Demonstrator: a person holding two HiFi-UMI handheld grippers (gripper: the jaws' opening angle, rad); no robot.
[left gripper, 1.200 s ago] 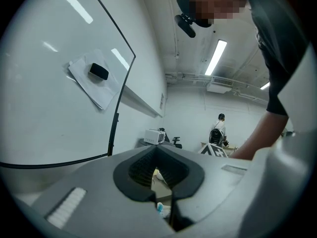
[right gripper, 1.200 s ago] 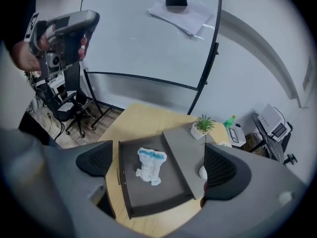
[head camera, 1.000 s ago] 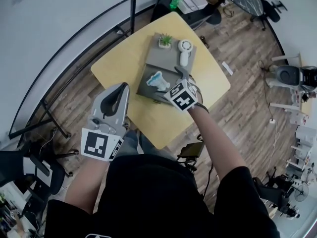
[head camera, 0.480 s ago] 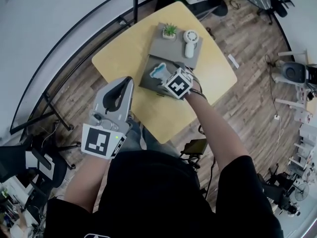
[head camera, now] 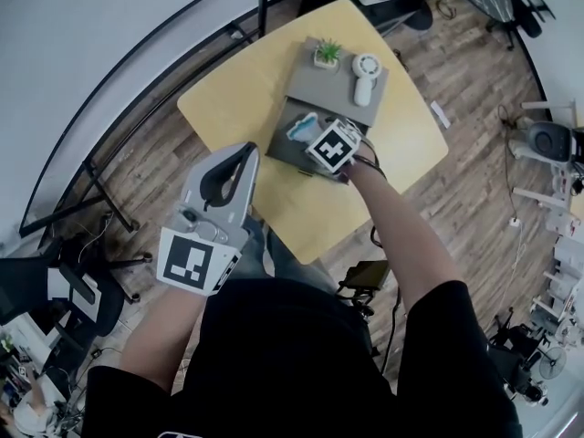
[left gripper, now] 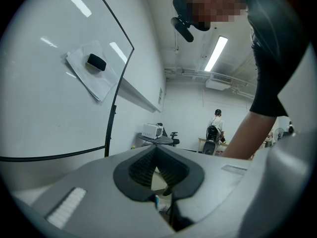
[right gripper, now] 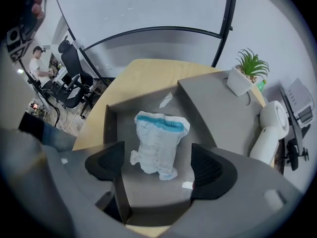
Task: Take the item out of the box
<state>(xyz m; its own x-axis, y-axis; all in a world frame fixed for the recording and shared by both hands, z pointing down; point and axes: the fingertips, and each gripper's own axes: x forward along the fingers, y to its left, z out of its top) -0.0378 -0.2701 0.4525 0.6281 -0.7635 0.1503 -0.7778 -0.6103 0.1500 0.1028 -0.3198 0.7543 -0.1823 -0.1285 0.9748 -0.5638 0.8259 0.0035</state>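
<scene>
Packet (right gripper: 157, 145) between closing right gripper (right gripper: 158, 166) jaws

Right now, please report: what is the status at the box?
Left gripper shut, empty, held away. Right gripper above box, jaws closing around white packet, not yet touching. Nothing covers the packet.

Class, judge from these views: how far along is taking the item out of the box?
Done: the right gripper is lined up over the open grey box. In hand: its jaws are closing either side of the white-and-blue packet, pads not yet touching it. Left: grip it, lift it out. The left gripper is shut and empty.
</scene>
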